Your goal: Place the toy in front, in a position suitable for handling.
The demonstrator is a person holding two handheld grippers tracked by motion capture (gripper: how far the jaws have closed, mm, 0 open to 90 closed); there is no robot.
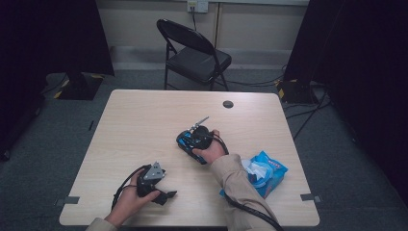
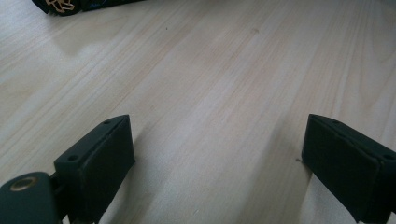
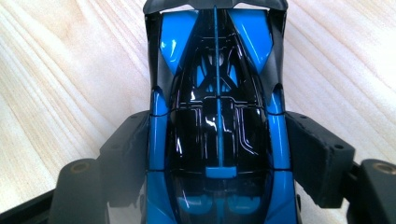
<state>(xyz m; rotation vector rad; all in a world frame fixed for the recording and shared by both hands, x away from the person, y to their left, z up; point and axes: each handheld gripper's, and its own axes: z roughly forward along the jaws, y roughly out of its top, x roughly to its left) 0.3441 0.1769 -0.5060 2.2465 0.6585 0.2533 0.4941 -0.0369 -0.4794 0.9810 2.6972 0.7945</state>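
Observation:
A blue and black toy car (image 3: 217, 93) lies on the pale wooden table (image 1: 139, 120), near its middle. My right gripper (image 3: 217, 144) stands over the car and is shut on it, one black pad pressed to each flank. From above, the car (image 1: 184, 141) pokes out to the left of the hand that holds this gripper (image 1: 195, 138). My left gripper (image 1: 166, 195) rests by the table's front left edge. Its jaws are wide apart over bare wood in the left gripper view (image 2: 215, 154). At that view's top left edge is a dark part of the car with a gold wheel (image 2: 58, 4).
A blue packet of wipes (image 1: 263, 173) lies at the front right, beside the right forearm. A round cable hole (image 1: 228, 104) sits near the table's far edge. Behind the table stands a black folding chair (image 1: 195, 53), and cables run across the floor at the right.

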